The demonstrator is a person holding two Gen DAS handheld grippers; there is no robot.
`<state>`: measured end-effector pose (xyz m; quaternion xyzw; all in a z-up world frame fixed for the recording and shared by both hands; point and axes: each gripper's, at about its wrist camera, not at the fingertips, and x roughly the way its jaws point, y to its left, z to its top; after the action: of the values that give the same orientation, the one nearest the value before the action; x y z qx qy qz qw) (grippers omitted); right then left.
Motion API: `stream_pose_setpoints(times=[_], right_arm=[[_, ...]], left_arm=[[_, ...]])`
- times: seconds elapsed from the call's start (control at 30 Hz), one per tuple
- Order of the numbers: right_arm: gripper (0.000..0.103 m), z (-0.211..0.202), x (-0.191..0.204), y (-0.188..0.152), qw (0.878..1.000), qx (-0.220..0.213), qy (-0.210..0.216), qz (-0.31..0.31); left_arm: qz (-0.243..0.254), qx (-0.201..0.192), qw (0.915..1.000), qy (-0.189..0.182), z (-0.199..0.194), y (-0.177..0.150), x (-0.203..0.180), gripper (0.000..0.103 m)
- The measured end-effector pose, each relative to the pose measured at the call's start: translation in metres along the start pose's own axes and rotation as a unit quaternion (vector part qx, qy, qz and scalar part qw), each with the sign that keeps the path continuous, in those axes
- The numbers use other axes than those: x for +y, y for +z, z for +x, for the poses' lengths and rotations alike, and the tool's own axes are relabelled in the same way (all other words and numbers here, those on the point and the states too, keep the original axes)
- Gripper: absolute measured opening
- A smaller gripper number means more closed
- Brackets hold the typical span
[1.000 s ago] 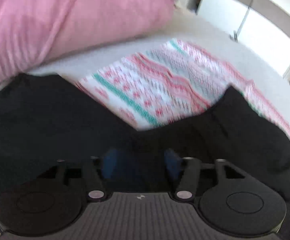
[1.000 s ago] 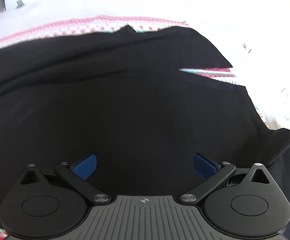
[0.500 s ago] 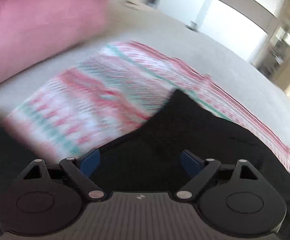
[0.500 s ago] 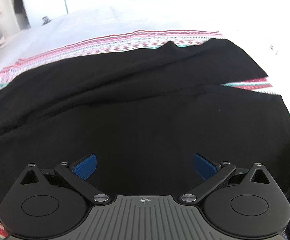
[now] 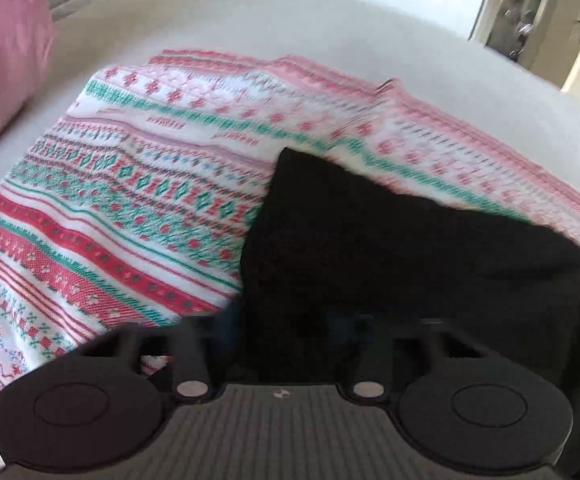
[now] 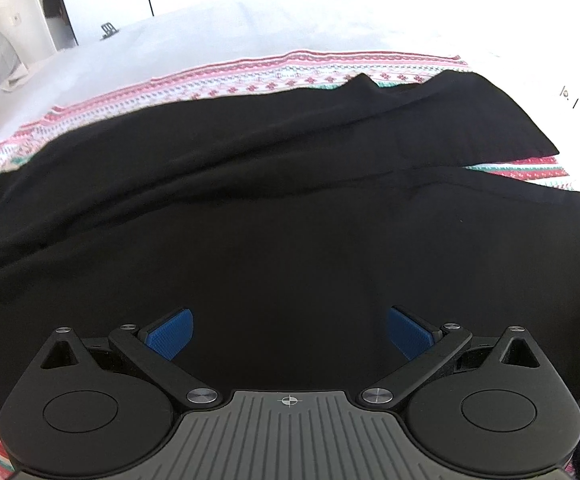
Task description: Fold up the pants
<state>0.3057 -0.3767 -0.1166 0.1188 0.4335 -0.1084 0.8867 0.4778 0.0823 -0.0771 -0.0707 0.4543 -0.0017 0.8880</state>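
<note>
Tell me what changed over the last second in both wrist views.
The left tongs, open half a second ago, now look closed on the black pants at their edge, though blur hides the pads; more of the patterned blanket shows than before. The right tongs stayed open above the pants, which stayed spread flat.

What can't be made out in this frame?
- Left wrist view: left gripper fingers smeared by motion blur; grip on the black pants unclear.
- Right wrist view: the pants' left end is cut by the frame edge; right gripper hides fabric below.
- Bedspread pattern beyond is overexposed.
</note>
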Motion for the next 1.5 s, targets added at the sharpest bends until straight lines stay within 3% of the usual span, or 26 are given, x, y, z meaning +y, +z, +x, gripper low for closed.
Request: stream_pose_setpoints(times=[0.17,0.27,0.37,0.53,0.6,0.63,0.73,0.8,0.87,0.97,1.1,1.2,1.33,1.5], right_arm=[[0.103,-0.002,0.006,0.004,1.0,-0.008,0.021,0.014],[0.103,0.005,0.007,0.004,1.0,-0.004,0.007,0.006],[0.103,0.014,0.003,0.007,1.0,0.005,-0.017,0.01],[0.103,0.022,-0.005,0.019,0.999,0.0,-0.013,0.036],[0.103,0.026,-0.012,0.024,0.999,0.003,-0.011,0.043],[0.103,0.029,-0.017,0.026,0.999,0.003,-0.014,0.048],[0.103,0.034,-0.04,0.04,0.997,0.0,-0.02,0.073],[0.103,0.035,-0.063,0.057,0.994,-0.015,-0.022,0.11],[0.103,0.036,-0.081,0.075,0.989,-0.031,-0.031,0.139],[0.103,0.046,-0.117,0.109,0.982,-0.051,-0.037,0.178],[0.103,0.067,-0.154,0.149,0.966,-0.051,-0.051,0.25],[0.103,0.093,-0.164,0.179,0.96,-0.047,-0.052,0.272],[0.103,0.131,-0.161,0.221,0.965,-0.049,-0.06,0.252],[0.103,0.168,-0.152,0.261,0.968,-0.059,-0.065,0.236]], left_arm=[[0.023,-0.066,0.9968,0.037,-0.018,0.0,0.008,0.017],[0.0,-0.097,0.9924,0.075,-0.025,0.015,0.033,0.017],[0.002,-0.1,0.9919,0.078,-0.027,0.026,0.053,0.017],[0.0,-0.087,0.9938,0.07,-0.021,0.018,0.051,0.022],[-0.02,-0.063,0.996,0.059,-0.019,0.022,0.057,0.04],[-0.033,-0.063,0.996,0.055,-0.02,0.021,0.06,0.043],[-0.077,-0.092,0.9926,0.019,-0.045,0.03,0.076,0.054],[-0.092,-0.105,0.9903,0.007,-0.057,0.041,0.079,0.067],[-0.072,-0.109,0.9914,-0.002,-0.062,0.054,0.07,0.07],[-0.03,-0.1,0.9945,0.01,-0.053,0.066,0.054,0.09],[-0.048,-0.019,0.9981,0.033,-0.017,0.075,0.044,0.086],[-0.063,-0.012,0.9967,0.05,-0.001,0.076,0.038,0.086],[-0.05,-0.004,0.996,0.073,0.018,0.081,0.029,0.081],[-0.034,0.021,0.9931,0.111,0.041,0.086,0.021,0.054]])
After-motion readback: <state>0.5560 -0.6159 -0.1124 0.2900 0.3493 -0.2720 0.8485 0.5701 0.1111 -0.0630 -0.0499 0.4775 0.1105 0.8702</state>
